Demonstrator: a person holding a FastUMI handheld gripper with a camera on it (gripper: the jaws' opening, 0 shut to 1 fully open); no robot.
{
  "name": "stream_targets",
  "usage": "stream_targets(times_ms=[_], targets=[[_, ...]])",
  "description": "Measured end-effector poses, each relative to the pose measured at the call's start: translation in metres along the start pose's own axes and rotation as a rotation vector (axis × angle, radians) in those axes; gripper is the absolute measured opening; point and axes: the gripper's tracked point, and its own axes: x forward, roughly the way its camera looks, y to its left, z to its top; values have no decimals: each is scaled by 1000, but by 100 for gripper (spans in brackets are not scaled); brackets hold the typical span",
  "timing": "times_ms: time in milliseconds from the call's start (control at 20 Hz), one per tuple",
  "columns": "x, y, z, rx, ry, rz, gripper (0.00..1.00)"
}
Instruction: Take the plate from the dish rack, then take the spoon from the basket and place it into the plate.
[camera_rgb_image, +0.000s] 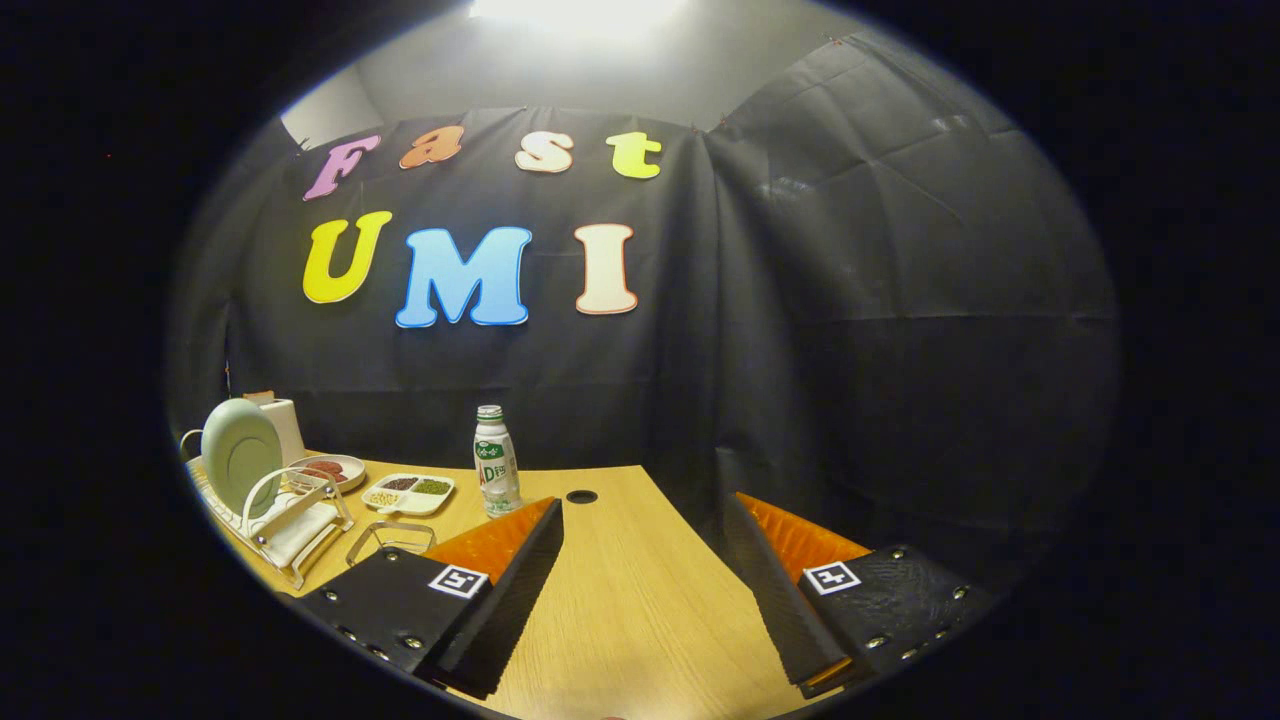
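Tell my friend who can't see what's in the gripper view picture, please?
An open gripper hovers over a wooden table, holding nothing. Beyond its left finger, a pale green plate stands upright in a dish rack, with a small bottle nearby.

Wooden table (640, 590), dish rack (290, 520), bottle (496, 462), sectioned tray (408, 493), possibly a basket (390, 540)
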Motion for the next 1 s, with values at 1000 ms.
stream_targets(times_ms=[1000], targets=[[-104,320,51,37,175,208,99]])
